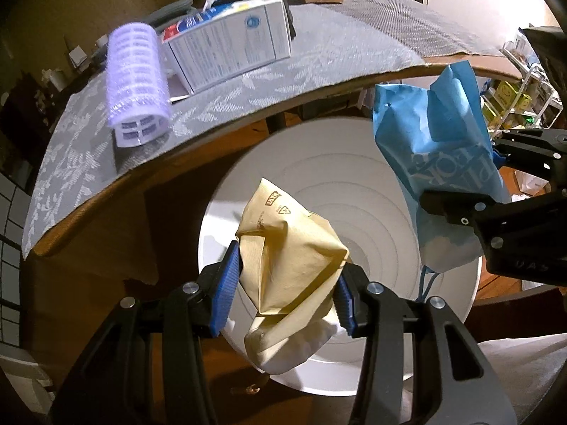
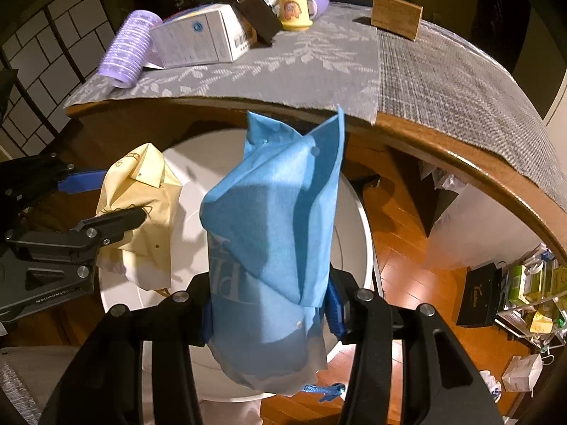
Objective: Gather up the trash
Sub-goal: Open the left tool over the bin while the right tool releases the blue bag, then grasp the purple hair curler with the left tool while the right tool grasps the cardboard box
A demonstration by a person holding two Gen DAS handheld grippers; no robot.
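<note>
both sets of jaws are clamped: left gripper (image 1: 287, 288) on a crumpled tan paper bag (image 1: 288, 269), right gripper (image 2: 269, 310) on a blue bag (image 2: 273, 233), both hanging over the white bin (image 1: 358, 191) beside the worktop (image 1: 319, 56). best release only once each hangs squarely over the bin's mouth.

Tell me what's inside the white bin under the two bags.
Only bare white ribbed inner wall shows in the white bin, no trash visible. The yellow paper bag in the left gripper and the blue bag in the right gripper cover much of its inside.
</note>
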